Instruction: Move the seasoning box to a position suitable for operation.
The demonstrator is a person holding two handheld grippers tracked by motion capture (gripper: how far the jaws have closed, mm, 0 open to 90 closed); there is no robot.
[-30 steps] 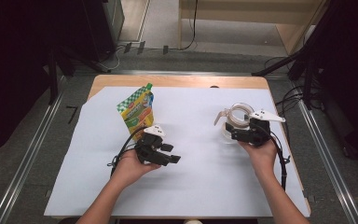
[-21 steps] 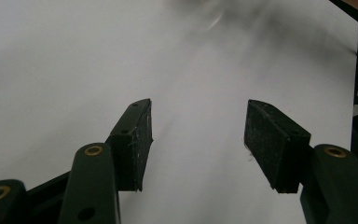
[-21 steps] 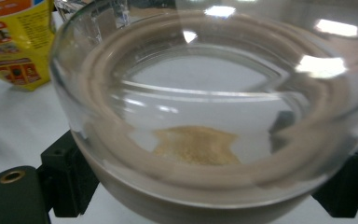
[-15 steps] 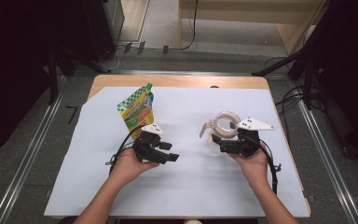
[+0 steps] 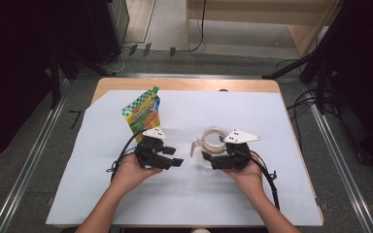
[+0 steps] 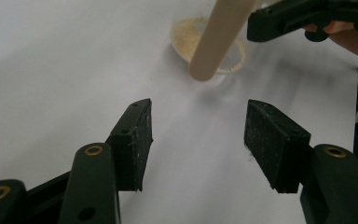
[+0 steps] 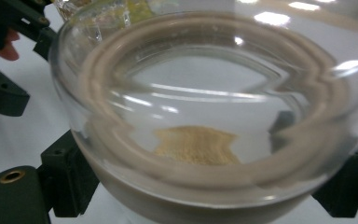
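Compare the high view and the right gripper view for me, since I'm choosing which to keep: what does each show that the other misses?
High view alone: the green snack pouch standing behind the left hand-held gripper, and the white table cover.
Right gripper view alone: tan powder at the bottom of the glass jar.
Both: the jar, clamped by the right hand-held gripper.

Grey floor (image 5: 24,145), dark surroundings
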